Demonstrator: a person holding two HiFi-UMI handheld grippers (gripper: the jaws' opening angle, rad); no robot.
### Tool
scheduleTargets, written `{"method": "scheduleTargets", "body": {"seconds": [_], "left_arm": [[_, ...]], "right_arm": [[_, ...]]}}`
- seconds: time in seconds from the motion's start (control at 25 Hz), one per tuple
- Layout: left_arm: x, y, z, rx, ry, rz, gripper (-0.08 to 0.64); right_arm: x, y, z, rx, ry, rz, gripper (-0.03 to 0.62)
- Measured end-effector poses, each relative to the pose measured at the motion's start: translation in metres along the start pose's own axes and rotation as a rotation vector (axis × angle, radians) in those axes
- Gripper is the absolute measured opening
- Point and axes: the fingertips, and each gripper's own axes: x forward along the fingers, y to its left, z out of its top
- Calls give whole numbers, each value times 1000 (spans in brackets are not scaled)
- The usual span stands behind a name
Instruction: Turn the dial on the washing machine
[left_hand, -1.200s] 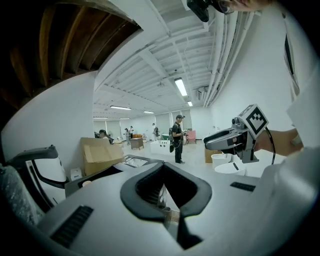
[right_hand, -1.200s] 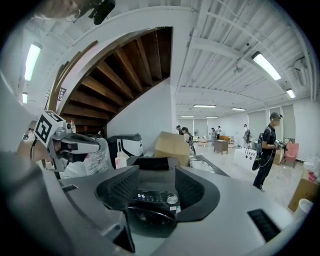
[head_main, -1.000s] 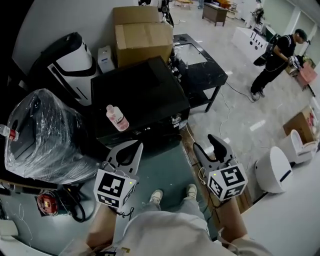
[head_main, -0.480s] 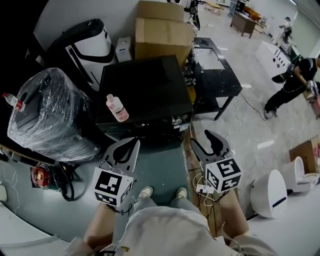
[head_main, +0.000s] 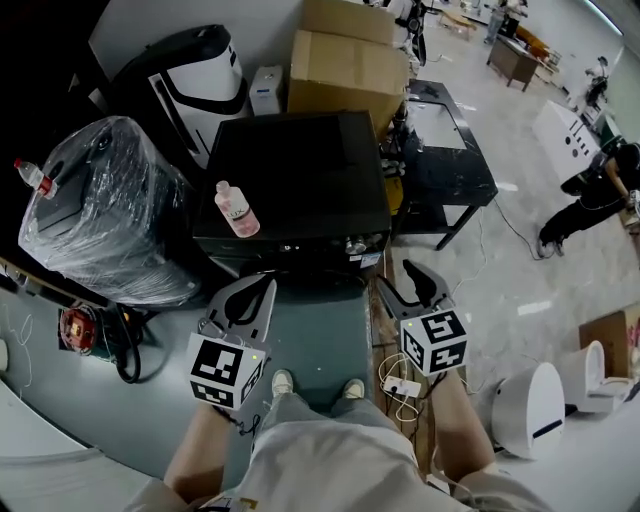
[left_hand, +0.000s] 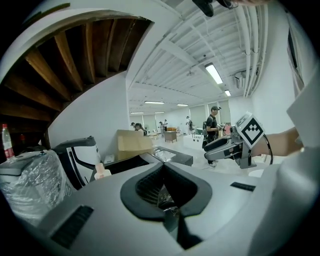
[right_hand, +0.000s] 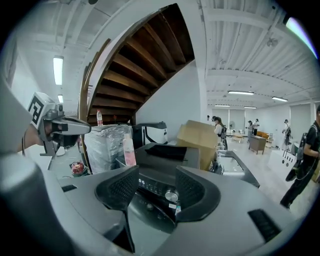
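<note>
The black washing machine (head_main: 290, 170) stands in front of me, lid closed, its control strip along the near edge. Its silver dial (head_main: 354, 243) sits at the right of that strip; in the right gripper view the dial (right_hand: 171, 195) shows in the gap between the jaws, some way off. My right gripper (head_main: 402, 280) hovers open and empty, just right of the machine's front corner. My left gripper (head_main: 262, 292) is held before the machine's front, jaws shut on nothing, as the left gripper view (left_hand: 162, 167) confirms. A pink bottle (head_main: 236, 210) lies on the lid's left side.
A plastic-wrapped bundle (head_main: 100, 210) sits left of the machine, and a black-and-white appliance (head_main: 195, 75) and cardboard boxes (head_main: 345, 60) behind it. A black table (head_main: 445, 160) stands to its right. A power strip (head_main: 400, 385) with cables lies by my feet. A person (head_main: 600, 190) stands far right.
The head view has swung, so the machine now sits more central. Both grippers have kept their pose and jaw state; the right one is a little nearer the machine's front corner.
</note>
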Motion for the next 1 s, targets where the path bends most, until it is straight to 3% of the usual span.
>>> {"method": "scheduleTargets", "body": {"seconds": [0.44,0.64,1.0], "left_arm": [[31,18,-41,28,37,31,20],[60,33,-63,44,45,6,20],[108,54,-111,12,43,23,19]], "right_arm": [[69,-10,-37,8,55,3,250],[103,-22,-55,20,71,-29,249],[152,-36,-95,35,91,-53,250]]}}
